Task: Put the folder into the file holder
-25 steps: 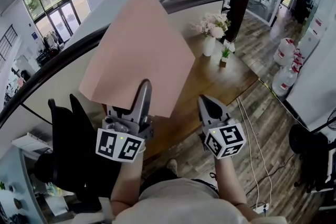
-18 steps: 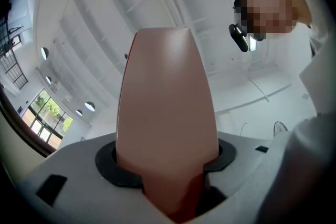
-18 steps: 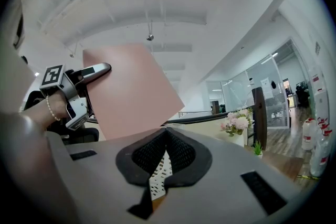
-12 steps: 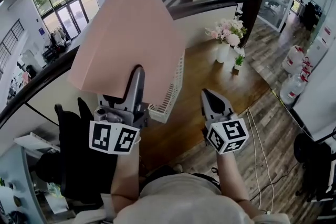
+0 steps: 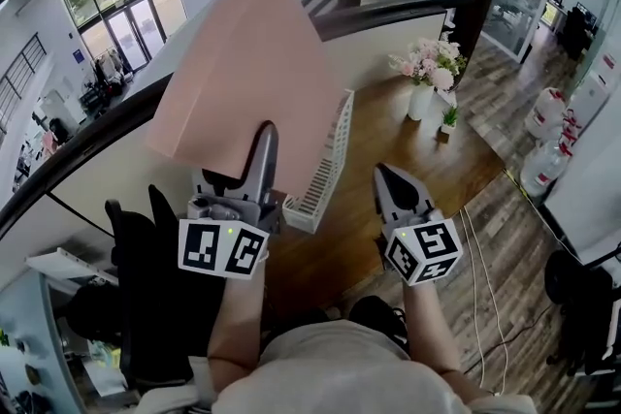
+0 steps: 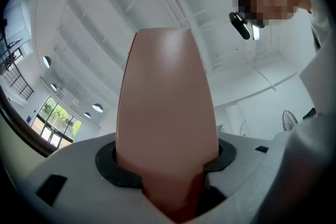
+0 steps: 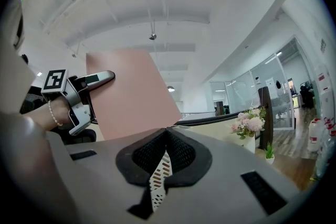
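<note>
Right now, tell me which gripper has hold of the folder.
The left gripper: its jaws clamp the lower edge of the pink folder. The right gripper stands apart from the folder, right of the white file holder.

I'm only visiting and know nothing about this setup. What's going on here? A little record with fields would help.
Left gripper: shut on the pink folder, which it holds up in the air
Right gripper: jaw tips together, gripping nothing
File holder: white and slotted, seen between the two grippers
Folder in holder: not yet
Wooden table: carries a vase of flowers at its far end
</note>
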`<state>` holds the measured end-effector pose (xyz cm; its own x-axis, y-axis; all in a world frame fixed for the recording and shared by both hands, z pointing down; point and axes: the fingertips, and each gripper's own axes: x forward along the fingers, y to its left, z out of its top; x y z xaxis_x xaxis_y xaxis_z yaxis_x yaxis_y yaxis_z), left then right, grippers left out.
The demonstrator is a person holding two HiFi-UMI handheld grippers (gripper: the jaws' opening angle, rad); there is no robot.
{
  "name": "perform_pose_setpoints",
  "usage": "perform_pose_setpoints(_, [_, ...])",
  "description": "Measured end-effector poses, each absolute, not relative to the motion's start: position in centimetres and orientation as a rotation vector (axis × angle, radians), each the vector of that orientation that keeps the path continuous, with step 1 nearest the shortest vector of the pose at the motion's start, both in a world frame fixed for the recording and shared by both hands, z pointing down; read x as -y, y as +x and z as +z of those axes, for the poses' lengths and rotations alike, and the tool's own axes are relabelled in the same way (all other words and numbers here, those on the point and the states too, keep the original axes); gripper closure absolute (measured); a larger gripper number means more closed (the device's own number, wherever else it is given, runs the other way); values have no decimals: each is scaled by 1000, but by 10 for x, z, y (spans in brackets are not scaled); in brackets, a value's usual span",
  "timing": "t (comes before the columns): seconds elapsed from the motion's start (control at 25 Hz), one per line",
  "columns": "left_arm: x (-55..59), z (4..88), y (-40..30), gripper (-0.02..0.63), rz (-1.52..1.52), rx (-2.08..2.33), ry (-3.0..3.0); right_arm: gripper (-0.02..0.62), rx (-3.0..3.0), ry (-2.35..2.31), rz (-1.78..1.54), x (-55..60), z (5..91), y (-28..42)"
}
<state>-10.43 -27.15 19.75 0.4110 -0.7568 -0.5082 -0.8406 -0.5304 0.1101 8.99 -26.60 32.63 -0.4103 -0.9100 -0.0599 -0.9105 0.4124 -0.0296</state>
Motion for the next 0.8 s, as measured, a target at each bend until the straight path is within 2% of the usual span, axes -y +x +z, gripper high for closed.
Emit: perform_pose_setpoints(0.8, [308,240,-86,311,640,-1491,-2589,586,-2594,-1674,-115,288,353,104])
